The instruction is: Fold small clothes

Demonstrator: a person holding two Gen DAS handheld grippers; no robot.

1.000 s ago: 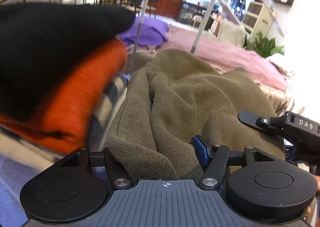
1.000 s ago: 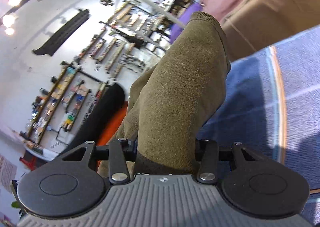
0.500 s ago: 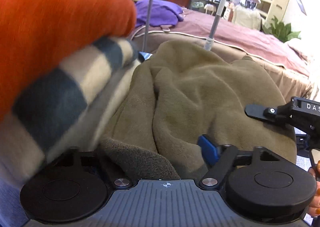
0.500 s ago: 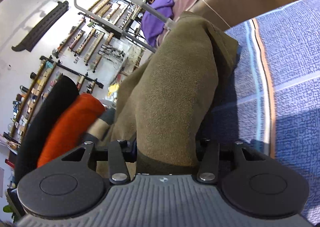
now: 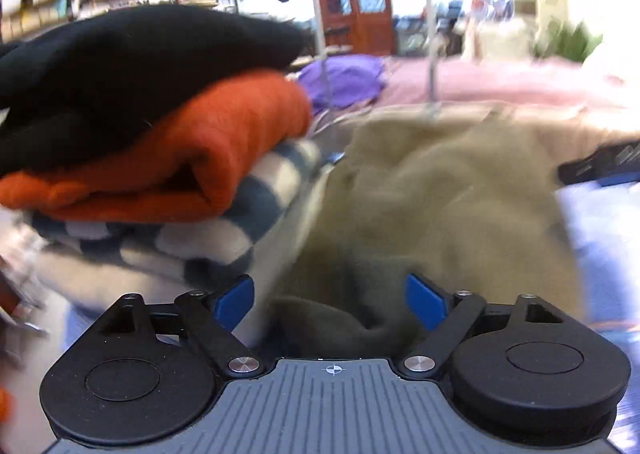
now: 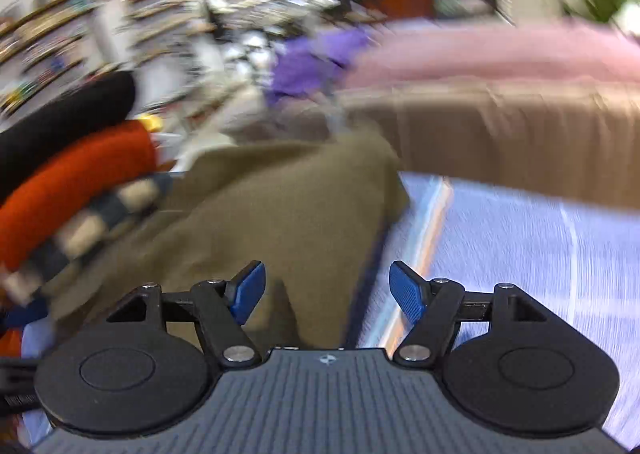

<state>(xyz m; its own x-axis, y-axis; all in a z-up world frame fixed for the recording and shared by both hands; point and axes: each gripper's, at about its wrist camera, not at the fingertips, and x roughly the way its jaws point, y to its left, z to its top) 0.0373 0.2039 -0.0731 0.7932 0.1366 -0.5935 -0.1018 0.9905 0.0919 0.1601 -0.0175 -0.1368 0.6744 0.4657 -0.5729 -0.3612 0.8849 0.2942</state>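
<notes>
**Mia:** Low in the picture, the left tool (image 5: 330,302) has its blue tips spread apart. Nothing is pinched between them. The right tool (image 6: 326,290) is spread apart too, and holds nothing.

**Ben:** So where is the green sweater (image 5: 432,206)?

**Mia:** It lies just past both tools, in a soft lump in the middle of the picture. It rests on the blue mat (image 6: 520,254). I think the tools are apart so the sweater can sit there by itself.

**Ben:** What is at the left of the frame?

**Mia:** A pile of folded clothes. The striped one (image 5: 224,230) is at the bottom, the orange one (image 5: 192,158) is in the middle, and the black one (image 5: 132,66) is on top. The pile touches the sweater's left side. I guess the sweater goes there next, but it looks too lumpy.

**Ben:** And farther back?

**Mia:** A pink cover (image 6: 500,58) and a purple cloth (image 5: 344,78). Far away, at the top, is a brown door (image 5: 354,0). It is all blurry.
</notes>
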